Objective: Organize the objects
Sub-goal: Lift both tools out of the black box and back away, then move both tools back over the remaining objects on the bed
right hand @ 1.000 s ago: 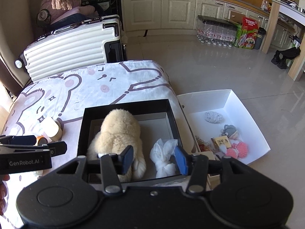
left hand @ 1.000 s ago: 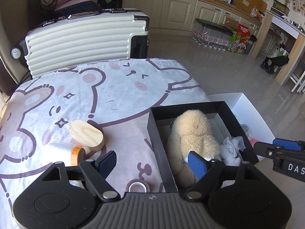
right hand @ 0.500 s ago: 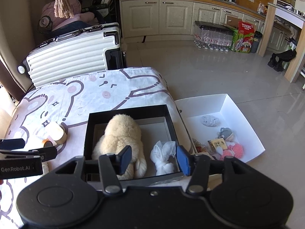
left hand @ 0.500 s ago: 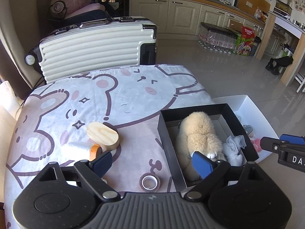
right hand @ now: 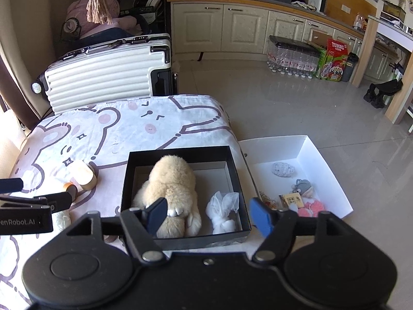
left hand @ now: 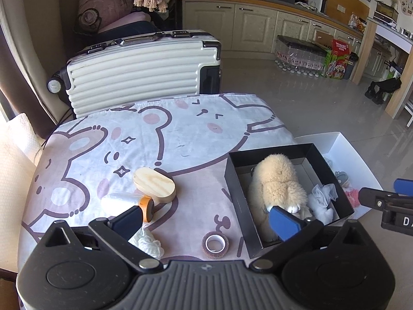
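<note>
1. Both grippers now higher and further back from the black box (right hand: pixel 180 242) than a second ago; more of the bear-print cloth (left hand: pixel 165 134) in view.
2. Left gripper (left hand: pixel 206 217) jaws opening, very wide, nothing between the pads. Right gripper (right hand: pixel 209 214) jaws opening too, holding nothing.
3. Plush toy (right hand: pixel 170 178) and white gauze bundle (right hand: pixel 223 211) lying released inside the black box, side by side.
4. Probably one placing step finished; still loose on the cloth: wooden oval block (left hand: pixel 155 184), orange-capped roll (left hand: pixel 129 202), tape ring (left hand: pixel 215 244), white yarn ball (left hand: pixel 148 241).
5. Yarn ball half hidden behind the left finger.
6. Small items in the white tray (right hand: pixel 309 149) too small to identify.
</note>
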